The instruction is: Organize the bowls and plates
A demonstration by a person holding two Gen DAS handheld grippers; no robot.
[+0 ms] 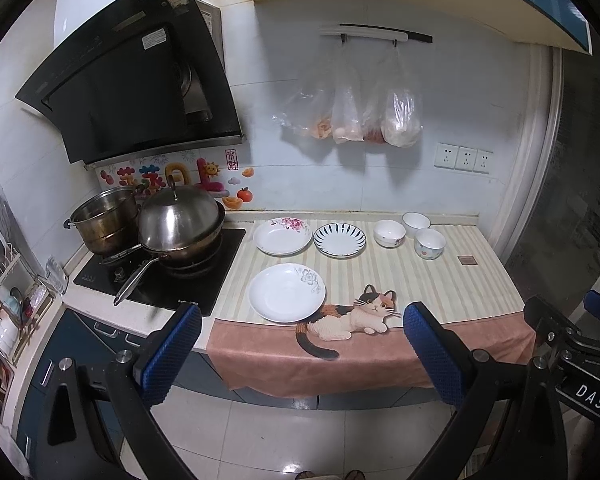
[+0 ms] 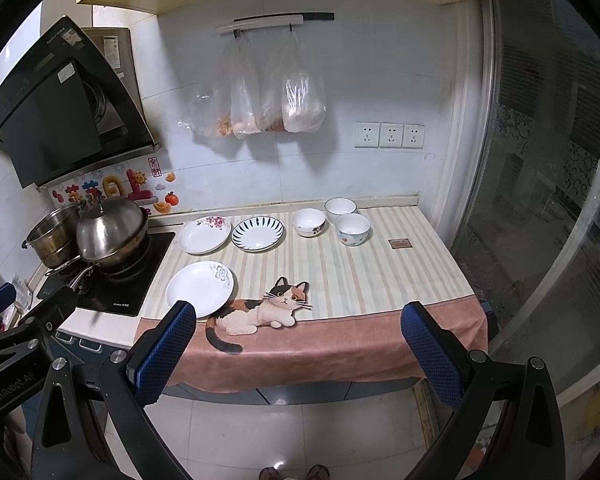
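Note:
Three plates lie on the striped cloth: a white plate with a grey flower at the front, a pink-flowered plate and a blue-striped plate behind it. Three small bowls stand at the back right: one with red flowers, a plain white one and a dotted one. My left gripper and right gripper are both open and empty, held off the counter's front edge.
A stove with a lidded wok and a steel pot is at the left; the wok handle sticks out forward. Plastic bags hang on the wall. A dish rack stands far left. A glass door bounds the right.

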